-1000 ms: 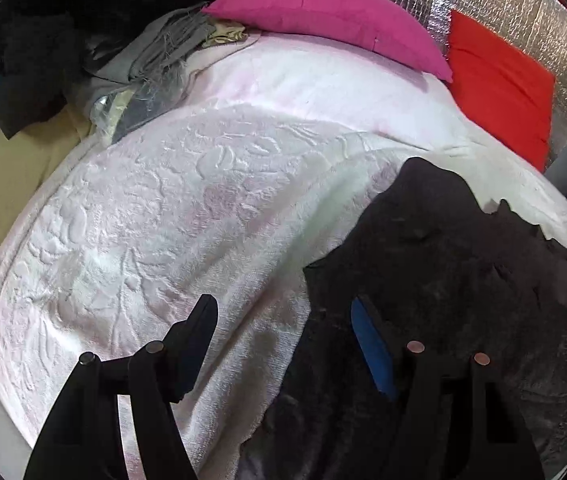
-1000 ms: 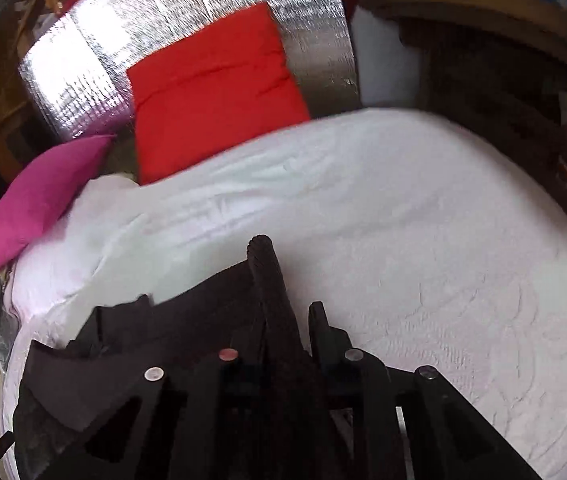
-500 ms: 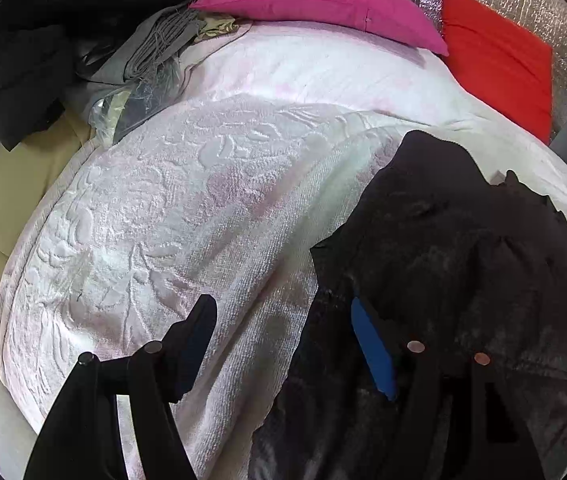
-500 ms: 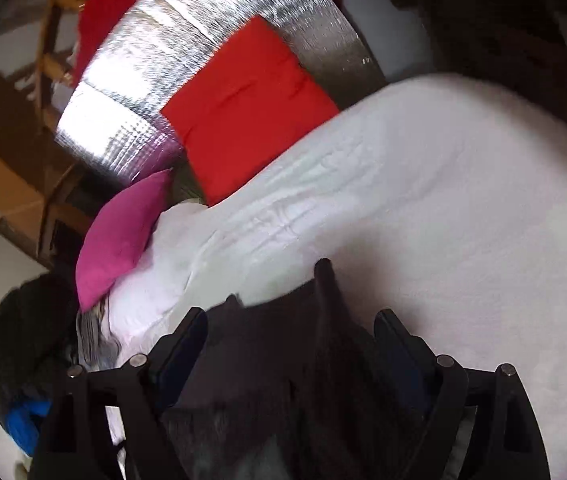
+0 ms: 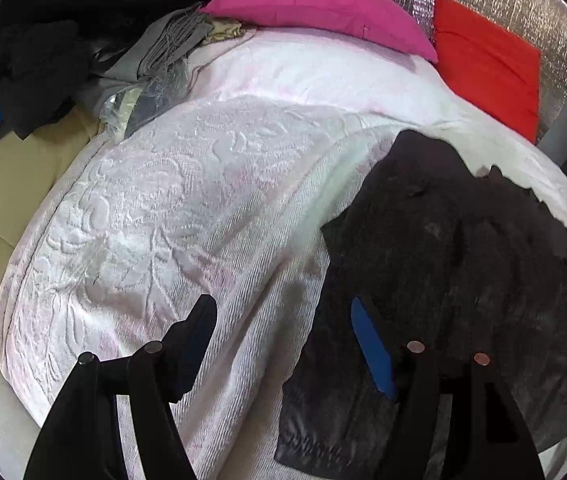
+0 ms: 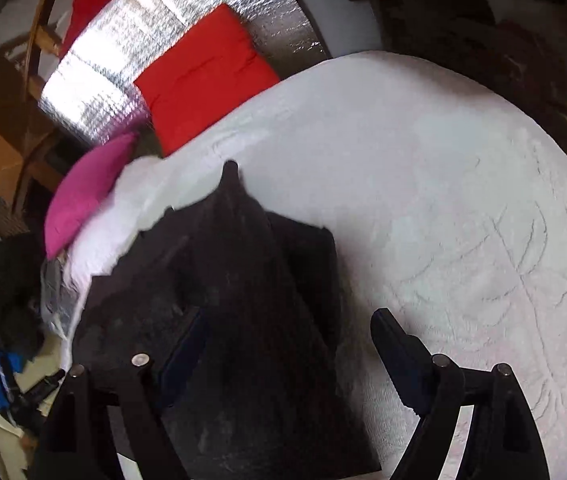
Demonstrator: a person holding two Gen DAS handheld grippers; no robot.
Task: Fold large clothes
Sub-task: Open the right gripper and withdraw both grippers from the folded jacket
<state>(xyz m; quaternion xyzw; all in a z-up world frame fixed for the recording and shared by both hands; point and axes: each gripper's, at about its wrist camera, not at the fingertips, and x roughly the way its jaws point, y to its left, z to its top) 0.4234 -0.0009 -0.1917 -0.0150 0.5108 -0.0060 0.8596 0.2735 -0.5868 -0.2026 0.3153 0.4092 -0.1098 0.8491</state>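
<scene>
Black garment (image 5: 463, 264) lying spread on the white bed (image 5: 187, 208), partly folded, a peaked ridge (image 6: 239, 216) standing up at its far end. Left claw (image 5: 283, 320) spread, empty, straddling the garment's edge. Right claw (image 6: 287, 344) wide over the cloth, jaws easing inward, gripping nothing. Likely risks: ridge flopping askew, fold line skewing on a one-layer pinch, bedcover getting nipped along with the cloth.

One black garment (image 5: 463, 248) lies on one white bedspread (image 5: 187, 200). Two cushions sit behind: one pink cushion (image 5: 319, 4), one red cushion (image 5: 487, 64).
</scene>
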